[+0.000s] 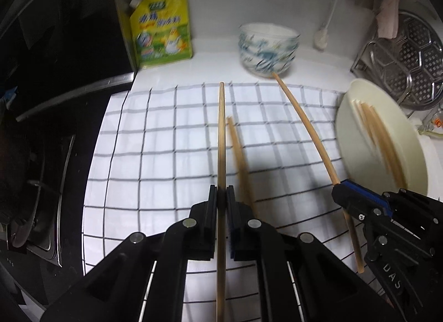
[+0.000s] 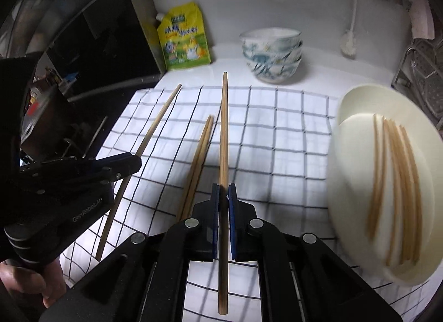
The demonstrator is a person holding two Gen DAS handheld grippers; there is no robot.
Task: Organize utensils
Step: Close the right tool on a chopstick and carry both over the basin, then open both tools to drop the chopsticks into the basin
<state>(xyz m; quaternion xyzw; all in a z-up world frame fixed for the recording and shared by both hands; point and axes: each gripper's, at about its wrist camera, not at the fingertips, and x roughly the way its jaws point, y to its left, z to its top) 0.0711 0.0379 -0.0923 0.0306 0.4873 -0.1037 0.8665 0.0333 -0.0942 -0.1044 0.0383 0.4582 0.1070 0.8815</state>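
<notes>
My left gripper [image 1: 221, 191] is shut on a wooden chopstick [image 1: 221, 133] that points away over the checked cloth [image 1: 166, 142]. My right gripper [image 2: 224, 190] is shut on another chopstick [image 2: 223, 128]. Each gripper shows in the other view, the right gripper [image 1: 339, 189] with its chopstick [image 1: 304, 125], the left gripper [image 2: 135, 160] with its chopstick [image 2: 157, 122]. A pair of chopsticks [image 2: 198, 161] lies on the cloth between them and also shows in the left wrist view [image 1: 238, 153]. A cream plate [image 2: 360, 105] on the right holds several chopsticks [image 2: 398, 172].
A stack of patterned bowls [image 2: 272, 53] stands at the back. A yellow refill pouch [image 2: 184, 36] leans in the back left corner. A metal rack with a steamer plate [image 1: 407, 64] is at the back right. A dark stove [image 1: 49, 155] lies left of the cloth.
</notes>
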